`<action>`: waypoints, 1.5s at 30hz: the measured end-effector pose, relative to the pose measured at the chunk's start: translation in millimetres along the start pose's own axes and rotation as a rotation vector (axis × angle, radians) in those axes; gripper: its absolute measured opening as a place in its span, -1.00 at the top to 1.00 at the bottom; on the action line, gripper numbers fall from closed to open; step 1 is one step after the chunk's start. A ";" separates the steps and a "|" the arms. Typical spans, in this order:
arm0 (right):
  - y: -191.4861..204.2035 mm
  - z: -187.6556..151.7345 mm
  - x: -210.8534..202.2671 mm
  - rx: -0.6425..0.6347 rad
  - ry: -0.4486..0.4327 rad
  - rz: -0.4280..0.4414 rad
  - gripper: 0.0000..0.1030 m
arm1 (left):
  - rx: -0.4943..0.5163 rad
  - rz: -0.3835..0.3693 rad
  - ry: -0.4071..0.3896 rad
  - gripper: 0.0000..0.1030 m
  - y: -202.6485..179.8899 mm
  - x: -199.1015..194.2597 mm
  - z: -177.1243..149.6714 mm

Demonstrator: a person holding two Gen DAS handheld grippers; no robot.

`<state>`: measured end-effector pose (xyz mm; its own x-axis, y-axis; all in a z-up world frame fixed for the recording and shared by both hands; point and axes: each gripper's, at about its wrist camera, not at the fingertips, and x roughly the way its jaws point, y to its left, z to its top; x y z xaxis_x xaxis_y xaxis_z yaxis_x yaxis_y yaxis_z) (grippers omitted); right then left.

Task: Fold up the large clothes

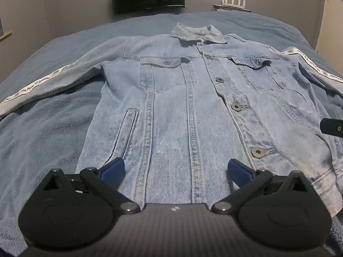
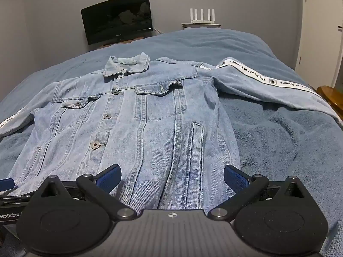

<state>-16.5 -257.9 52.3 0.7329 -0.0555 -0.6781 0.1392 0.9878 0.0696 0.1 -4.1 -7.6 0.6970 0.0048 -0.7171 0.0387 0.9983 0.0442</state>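
A light blue denim jacket (image 1: 182, 107) lies flat and buttoned, front up, collar far from me, on a blue bed cover; it also shows in the right wrist view (image 2: 139, 128). Both sleeves spread outwards, each with a white printed stripe (image 1: 36, 83) (image 2: 268, 79). My left gripper (image 1: 175, 171) is open and empty, just above the hem on the jacket's left half. My right gripper (image 2: 171, 175) is open and empty, above the hem on the right half. The right gripper's tip shows at the edge of the left wrist view (image 1: 332, 127).
The blue bed cover (image 1: 42, 139) (image 2: 278, 139) surrounds the jacket. A dark monitor (image 2: 118, 25) stands against the far wall. A white router (image 2: 201, 17) sits on a shelf beyond the bed. A wooden piece of furniture (image 2: 332, 96) is at the right edge.
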 end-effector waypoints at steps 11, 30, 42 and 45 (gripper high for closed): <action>0.3 -0.1 1.7 0.002 0.004 0.001 -1.00 | -0.002 0.000 0.013 -1.00 1.3 1.7 0.0; 0.9 -0.4 4.2 0.005 0.009 0.002 -1.00 | -0.003 -0.001 0.015 -1.00 2.5 1.9 0.4; 1.5 0.8 5.9 0.007 0.013 0.004 -1.00 | -0.003 -0.002 0.017 -1.00 3.1 2.0 1.1; 2.0 3.4 6.7 0.007 0.014 0.004 -1.00 | -0.003 -0.002 0.017 -1.00 3.0 2.0 1.2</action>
<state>-9.0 -256.9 50.3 0.7243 -0.0497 -0.6877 0.1411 0.9870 0.0773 2.5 -1.1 -8.0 0.6844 0.0035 -0.7291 0.0381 0.9984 0.0406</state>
